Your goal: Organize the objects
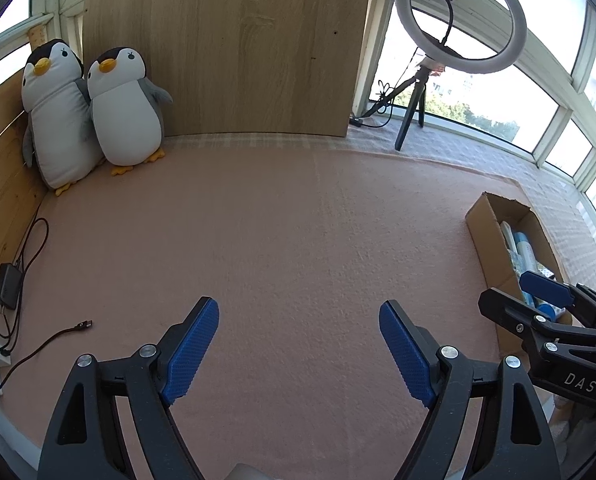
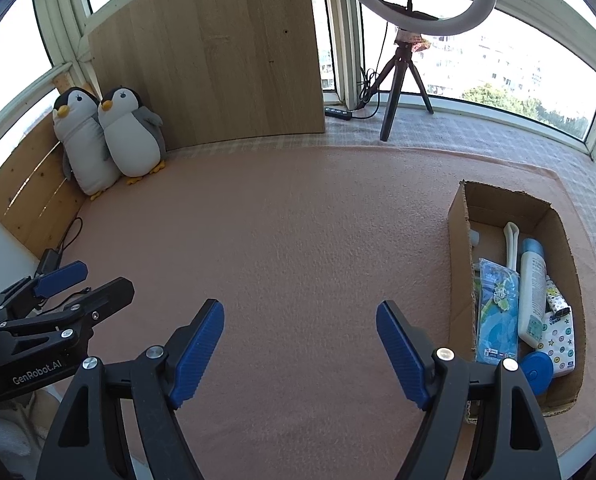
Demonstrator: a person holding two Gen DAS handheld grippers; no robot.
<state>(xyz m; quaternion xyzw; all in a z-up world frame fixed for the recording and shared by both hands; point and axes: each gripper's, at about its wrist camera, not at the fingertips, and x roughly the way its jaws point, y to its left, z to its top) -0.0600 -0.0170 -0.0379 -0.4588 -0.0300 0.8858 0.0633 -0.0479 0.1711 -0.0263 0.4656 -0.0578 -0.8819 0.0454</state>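
Both the left hand-held gripper (image 1: 298, 348) and the right hand-held gripper (image 2: 298, 348) hover spread and empty; the items apparently already sit gathered in the cardboard box (image 2: 459, 216) at right.

The pink mat (image 2: 298, 240) lies bare across its centre, giving open passage. Obstacles stand at the edges: two plush penguins (image 2: 114, 136) in the far left corner, a cardboard box (image 2: 459, 240) at right, a cable (image 1: 54, 340) at left, a tripod (image 2: 397, 84) beyond
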